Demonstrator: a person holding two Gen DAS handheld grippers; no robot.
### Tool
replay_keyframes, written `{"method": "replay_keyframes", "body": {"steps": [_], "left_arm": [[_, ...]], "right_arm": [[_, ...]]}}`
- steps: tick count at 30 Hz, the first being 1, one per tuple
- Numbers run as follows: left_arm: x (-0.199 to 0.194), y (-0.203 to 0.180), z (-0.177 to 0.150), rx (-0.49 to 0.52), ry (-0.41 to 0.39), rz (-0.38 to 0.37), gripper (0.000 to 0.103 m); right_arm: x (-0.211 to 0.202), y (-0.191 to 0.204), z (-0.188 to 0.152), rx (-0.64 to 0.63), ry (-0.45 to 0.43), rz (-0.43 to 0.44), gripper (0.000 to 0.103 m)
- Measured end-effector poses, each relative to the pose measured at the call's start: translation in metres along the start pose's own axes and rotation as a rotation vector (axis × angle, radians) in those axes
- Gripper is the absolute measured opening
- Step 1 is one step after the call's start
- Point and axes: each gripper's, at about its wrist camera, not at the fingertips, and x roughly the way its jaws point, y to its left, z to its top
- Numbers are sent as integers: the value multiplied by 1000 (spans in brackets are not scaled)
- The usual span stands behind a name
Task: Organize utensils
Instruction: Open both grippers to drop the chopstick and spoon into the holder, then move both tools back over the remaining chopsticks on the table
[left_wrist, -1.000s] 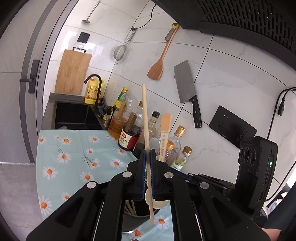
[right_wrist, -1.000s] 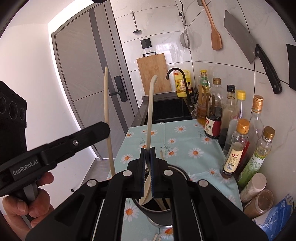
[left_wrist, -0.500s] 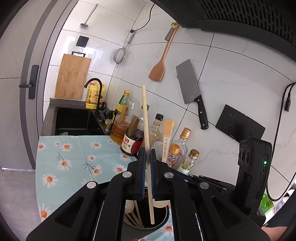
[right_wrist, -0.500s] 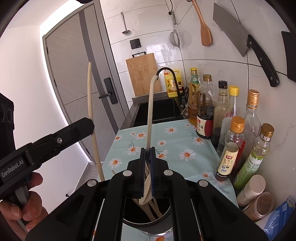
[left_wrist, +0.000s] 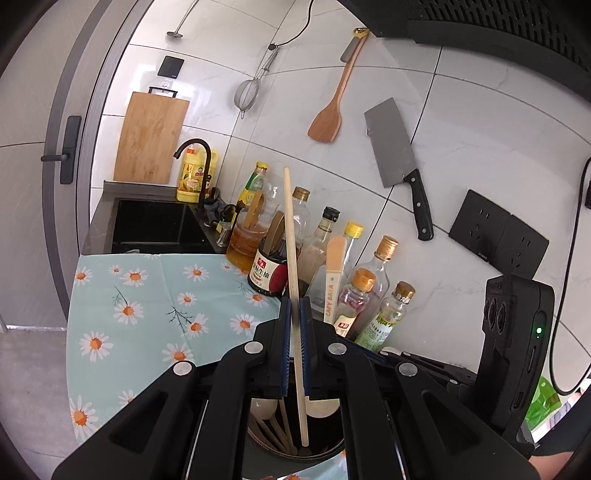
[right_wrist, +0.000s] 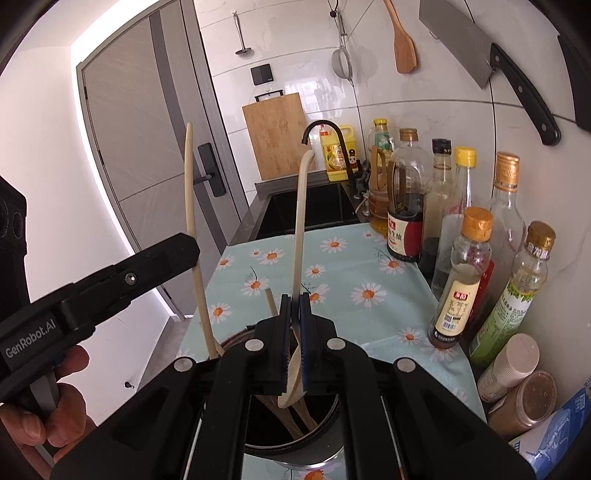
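Left gripper (left_wrist: 294, 317), jaws clamped on a long wooden stick (left_wrist: 293, 280), its lower end inside the dark utensil pot (left_wrist: 334, 452) near the desk's edge. To the right, right gripper (right_wrist: 294, 314), jaws clenched on a pale wooden spoon (right_wrist: 300, 236), bowl dipping into the same pot. Far right, bottles (right_wrist: 463, 280) against the tiled wall.

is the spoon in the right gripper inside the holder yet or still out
Partly in. The right gripper is shut on the wooden spoon; its bowl dips below the utensil holder's rim, its handle upright above.
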Motion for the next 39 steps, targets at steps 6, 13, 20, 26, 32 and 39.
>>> {"method": "replay_keyframes", "body": {"steps": [6,13,20,26,32,39], "left_arm": [[8,1,-13,12,42,13,6],[0,7,-18,-18,32,5,44],[-17,4,-14,-6,5,13,44],[-34,1,-16,2,-1,19,44],[-55,-9,-21,26,3,28,44],[-79,-17,-34,32,28,46,44]], "right_arm": [[3,-7,-7,32,29,3,6],[-4,-7,-11,53,30,0,16],[-23,-2,-6,42,3,8,16],[-41,4,-6,24,-5,14,16],[-63,11,-10,6,-6,35,22],[-84,12,-24,-12,19,42,30]]}}
